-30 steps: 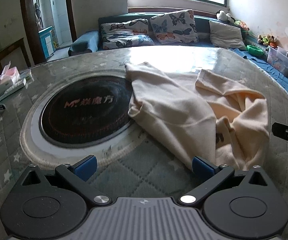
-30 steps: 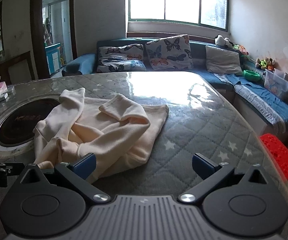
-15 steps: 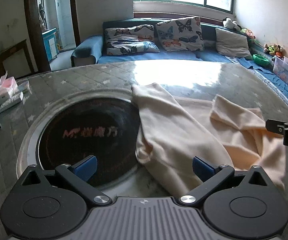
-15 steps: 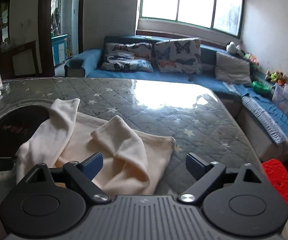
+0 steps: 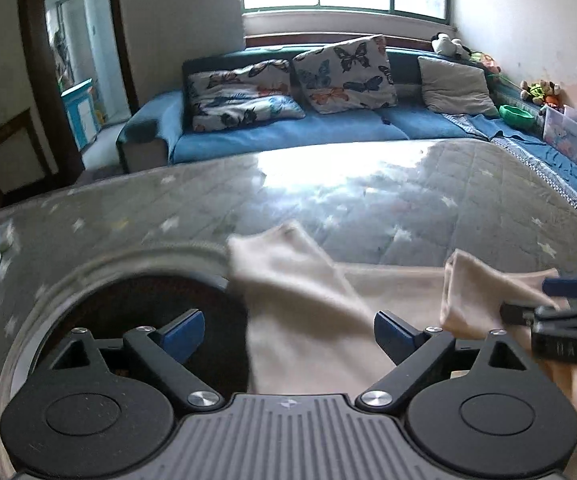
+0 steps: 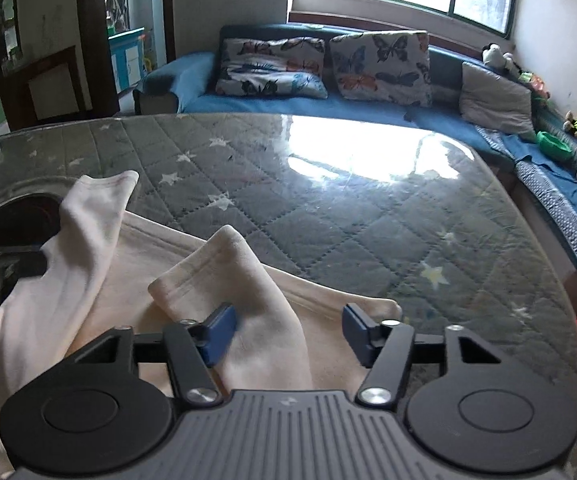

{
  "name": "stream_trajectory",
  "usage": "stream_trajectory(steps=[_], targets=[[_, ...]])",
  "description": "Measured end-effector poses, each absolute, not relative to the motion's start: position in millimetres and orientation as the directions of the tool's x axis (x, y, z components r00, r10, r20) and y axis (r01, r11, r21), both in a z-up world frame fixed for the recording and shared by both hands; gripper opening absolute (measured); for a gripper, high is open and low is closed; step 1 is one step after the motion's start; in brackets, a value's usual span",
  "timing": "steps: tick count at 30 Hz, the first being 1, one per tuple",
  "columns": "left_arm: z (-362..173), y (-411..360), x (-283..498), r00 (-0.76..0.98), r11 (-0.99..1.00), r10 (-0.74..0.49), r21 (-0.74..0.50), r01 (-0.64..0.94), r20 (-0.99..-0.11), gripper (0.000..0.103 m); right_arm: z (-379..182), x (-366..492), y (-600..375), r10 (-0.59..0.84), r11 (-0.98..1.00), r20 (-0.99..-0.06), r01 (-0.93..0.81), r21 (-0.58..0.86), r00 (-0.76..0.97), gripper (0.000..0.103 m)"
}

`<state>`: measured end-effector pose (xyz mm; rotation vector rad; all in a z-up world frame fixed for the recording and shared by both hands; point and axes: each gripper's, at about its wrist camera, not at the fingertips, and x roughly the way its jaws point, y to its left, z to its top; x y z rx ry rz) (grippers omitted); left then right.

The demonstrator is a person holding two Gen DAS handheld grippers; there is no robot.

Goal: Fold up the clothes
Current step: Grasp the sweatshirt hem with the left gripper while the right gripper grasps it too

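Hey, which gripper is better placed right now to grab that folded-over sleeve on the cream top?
Right. The right gripper is open with the folded-over sleeve of the cream top already between its fingers. The left gripper, also open, sits over the other sleeve near the dark round inset.

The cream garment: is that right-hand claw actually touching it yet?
Cannot tell. In the right wrist view the open right gripper straddles a sleeve of the cream garment, but contact is unclear.

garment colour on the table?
Cream, plain, no print: the garment shows best in the right wrist view.
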<state>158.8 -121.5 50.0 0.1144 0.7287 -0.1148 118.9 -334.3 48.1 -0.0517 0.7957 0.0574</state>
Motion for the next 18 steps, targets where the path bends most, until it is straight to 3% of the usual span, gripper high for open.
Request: stream_trajectory(steps=[2, 5, 9, 11, 13, 15, 18], targets=[[45.5, -128.5, 172.1, 0.744, 0.985, -0.065, 0.075, 0.154, -0.664, 0.093, 47.1, 120.8, -334.2, 0.045, 0.997, -0.716, -0.081, -0.016, 0.696, 0.05], [36.9, -136.0, 190.3, 0.734, 0.982, -0.069, 0.084, 0.169, -0.675, 0.087, 45.7, 123.7, -334.1, 0.064, 0.995, -0.718, -0.095, -0.003, 0.693, 0.037], [21.8, -138.3, 202.9, 0.693, 0.98, -0.068, 0.083, 0.182, -0.718, 0.071, 43.9, 127.6, -334.0, 0.09, 0.993, -0.72, -0.115, 0.015, 0.688, 0.014], [18.4, -137.4, 201.8, 0.692, 0.977, -0.079, 0.081, 0.195, -0.717, 0.065, 43.3, 128.9, -334.2, 0.101, 0.992, -0.72, -0.122, 0.023, 0.686, 0.008], [18.7, -137.4, 199.1, 0.706, 0.975, -0.083, 0.089, 0.203, -0.703, 0.049, 46.9, 125.6, -337.1, 0.1, 0.993, -0.711, -0.111, 0.031, 0.696, 0.006], [20.8, -136.2, 197.8, 0.714, 0.974, -0.084, 0.096, 0.207, -0.695, 0.019, 51.6, 119.8, -342.3, 0.09, 0.995, -0.699, -0.092, 0.035, 0.709, 0.005], [23.9, -128.9, 196.7, 0.712, 0.977, -0.095, 0.074, 0.202, -0.696, 0.009, 58.9, 106.5, -351.7, 0.067, 0.998, -0.679, -0.059, 0.035, 0.731, 0.005]])
